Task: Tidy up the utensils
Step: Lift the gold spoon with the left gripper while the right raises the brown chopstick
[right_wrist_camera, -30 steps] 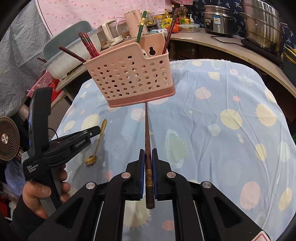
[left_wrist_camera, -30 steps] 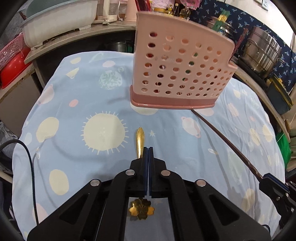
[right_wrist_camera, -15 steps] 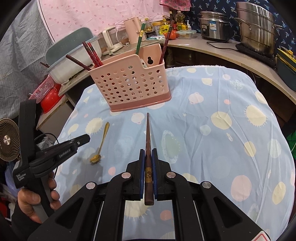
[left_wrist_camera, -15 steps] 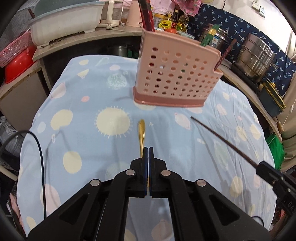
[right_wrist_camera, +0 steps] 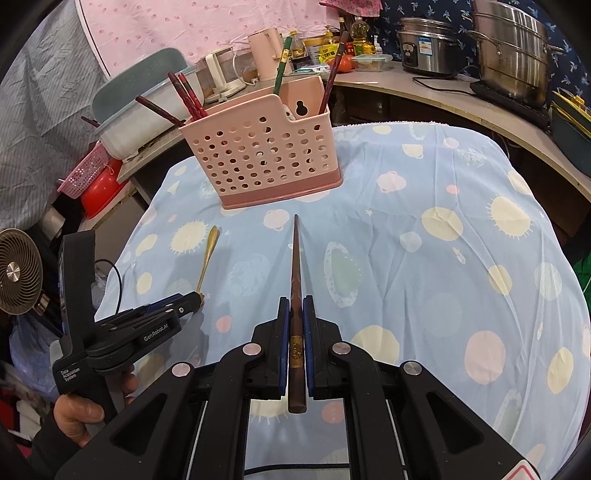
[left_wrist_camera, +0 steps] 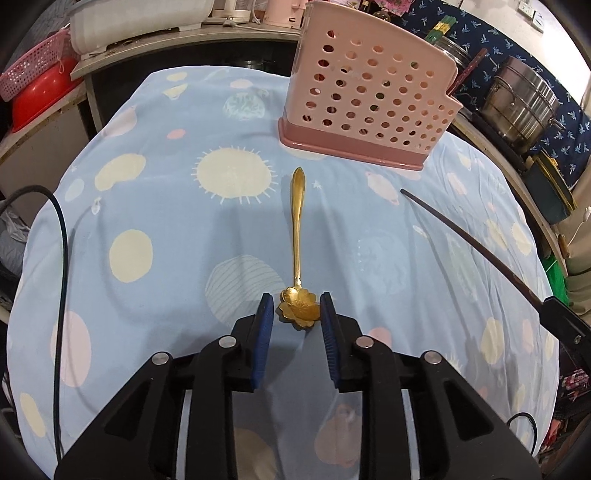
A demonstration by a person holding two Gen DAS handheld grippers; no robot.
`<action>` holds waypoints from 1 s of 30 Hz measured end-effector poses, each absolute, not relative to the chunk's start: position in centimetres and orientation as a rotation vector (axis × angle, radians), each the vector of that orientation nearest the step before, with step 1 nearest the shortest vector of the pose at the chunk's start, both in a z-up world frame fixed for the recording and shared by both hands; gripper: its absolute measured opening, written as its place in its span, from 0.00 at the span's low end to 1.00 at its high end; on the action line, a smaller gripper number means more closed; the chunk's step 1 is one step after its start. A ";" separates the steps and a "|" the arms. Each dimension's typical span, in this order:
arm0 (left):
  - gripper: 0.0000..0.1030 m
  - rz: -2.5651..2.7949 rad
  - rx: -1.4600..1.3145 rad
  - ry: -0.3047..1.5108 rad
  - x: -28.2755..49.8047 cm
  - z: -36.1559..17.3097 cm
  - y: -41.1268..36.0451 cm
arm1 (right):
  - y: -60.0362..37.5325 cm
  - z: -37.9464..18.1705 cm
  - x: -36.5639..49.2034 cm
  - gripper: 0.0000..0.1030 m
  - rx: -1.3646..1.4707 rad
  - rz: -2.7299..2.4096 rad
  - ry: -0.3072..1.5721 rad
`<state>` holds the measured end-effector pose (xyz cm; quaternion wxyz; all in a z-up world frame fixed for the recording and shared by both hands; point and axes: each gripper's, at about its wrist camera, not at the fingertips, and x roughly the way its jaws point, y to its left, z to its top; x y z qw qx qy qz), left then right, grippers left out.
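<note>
A gold spoon (left_wrist_camera: 296, 236) with a flower-shaped bowl lies on the blue tablecloth (left_wrist_camera: 166, 229), handle pointing at the pink perforated utensil basket (left_wrist_camera: 369, 103). My left gripper (left_wrist_camera: 296, 308) is open, its jaws on either side of the spoon's bowl, not closed on it. In the right wrist view my right gripper (right_wrist_camera: 295, 310) is shut on a dark brown chopstick (right_wrist_camera: 296, 266) that points toward the basket (right_wrist_camera: 266, 155). The spoon (right_wrist_camera: 207, 254) and left gripper (right_wrist_camera: 192, 301) show at the left there. The basket holds several chopsticks.
Shelves ring the table: a white tub (left_wrist_camera: 140, 26) and red bowl (left_wrist_camera: 40, 96) at the left, steel pots (right_wrist_camera: 513, 48) and a rice cooker (right_wrist_camera: 432, 44) at the right. A small fan (right_wrist_camera: 18, 273) and a black cable (left_wrist_camera: 59, 280) are at the left.
My left gripper has pulled back and opened, leaving the spoon lying on the cloth with its bowl between the jaws. My right gripper has drawn the chopstick back from the basket.
</note>
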<state>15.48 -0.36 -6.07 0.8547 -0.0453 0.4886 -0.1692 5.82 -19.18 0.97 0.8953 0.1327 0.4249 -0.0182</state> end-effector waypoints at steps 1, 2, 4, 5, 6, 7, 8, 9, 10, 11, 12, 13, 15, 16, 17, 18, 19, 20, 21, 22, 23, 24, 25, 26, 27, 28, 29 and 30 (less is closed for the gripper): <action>0.24 -0.356 -0.094 1.025 15.4 -6.1 -0.4 | -19.2 1.0 5.8 0.07 0.275 -0.038 0.880; 0.23 -0.358 -0.096 1.024 15.4 -6.1 -0.4 | -19.1 1.0 5.8 0.07 0.275 -0.038 0.881; 0.21 -0.361 -0.105 1.025 15.4 -6.1 -0.4 | -19.1 1.0 5.8 0.07 0.274 -0.037 0.880; 0.14 -0.365 -0.107 1.027 15.4 -6.1 -0.4 | -19.2 1.0 5.8 0.07 0.274 -0.037 0.880; 0.11 -0.370 -0.105 1.028 15.4 -6.1 -0.5 | -19.1 1.0 5.8 0.07 0.274 -0.038 0.880; 0.10 -0.374 -0.101 1.026 15.3 -6.1 -0.5 | -19.1 1.0 5.8 0.07 0.273 -0.038 0.880; 0.09 -0.377 -0.099 1.026 15.2 -6.1 -0.6 | -19.1 1.0 5.8 0.07 0.273 -0.038 0.880; 0.08 -0.379 -0.096 1.027 15.2 -6.1 -0.6 | -19.1 1.0 5.8 0.07 0.274 -0.038 0.880; 0.07 -0.380 -0.098 1.027 15.1 -6.0 -0.6 | -19.1 1.0 5.8 0.07 0.275 -0.038 0.880; 0.06 -0.381 -0.100 1.026 15.0 -6.0 -0.6 | -19.1 1.0 5.8 0.07 0.276 -0.038 0.880; 0.05 -0.382 -0.101 1.024 15.0 -5.9 -0.5 | -19.2 1.0 5.8 0.07 0.274 -0.037 0.880; 0.05 -0.381 -0.100 1.023 14.9 -5.7 -0.5 | -19.1 1.0 5.8 0.07 0.274 -0.037 0.879; 0.02 -0.380 -0.099 1.019 14.7 -5.3 -0.4 | -19.1 1.0 5.8 0.07 0.274 -0.037 0.878; 0.01 -0.380 -0.100 1.016 14.6 -5.1 -0.3 | -19.1 1.0 5.8 0.07 0.273 -0.037 0.876; 0.01 -0.381 -0.099 1.011 14.6 -4.8 -0.2 | -19.1 1.1 5.8 0.07 0.273 -0.037 0.875; 0.01 -0.381 -0.097 1.004 14.5 -4.4 -0.2 | -19.0 1.1 5.7 0.07 0.273 -0.037 0.873; 0.01 -0.382 -0.097 0.994 14.3 -4.0 0.0 | -19.0 1.2 5.7 0.07 0.273 -0.036 0.871; 0.01 -0.383 -0.097 0.987 14.3 -3.6 0.0 | -19.0 1.3 5.7 0.07 0.273 -0.035 0.869; 0.01 -0.382 -0.097 0.978 14.2 -3.2 0.1 | -19.0 1.4 5.7 0.07 0.273 -0.035 0.866; 0.01 -0.380 -0.098 0.968 14.2 -2.7 0.2 | -19.0 1.5 5.6 0.07 0.274 -0.033 0.863; 0.01 -0.379 -0.099 0.958 14.1 -2.2 0.3 | -19.0 1.6 5.5 0.07 0.273 -0.032 0.859; 0.01 -0.378 -0.099 0.946 14.1 -1.7 0.4 | -18.9 1.8 5.4 0.07 0.272 -0.031 0.855; 0.01 -0.379 -0.100 0.934 14.0 -1.0 0.5 | -18.9 2.1 5.4 0.07 0.270 -0.029 0.850; 0.01 -0.379 -0.102 0.919 13.9 -0.4 0.5 | -18.8 2.3 5.3 0.07 0.269 -0.028 0.846; 0.01 -0.380 -0.103 0.904 13.9 0.3 0.6 | -18.8 2.6 5.3 0.07 0.267 -0.026 0.839; 0.01 -0.383 -0.105 0.888 13.9 1.2 0.6 | -18.7 2.8 5.2 0.07 0.265 -0.025 0.834; 0.01 -0.382 -0.103 0.875 13.9 1.9 0.5 | -18.7 3.1 5.2 0.07 0.262 -0.024 0.827; 0.01 -0.383 -0.100 0.857 13.9 2.8 0.5 | -18.7 3.5 5.2 0.07 0.260 -0.023 0.820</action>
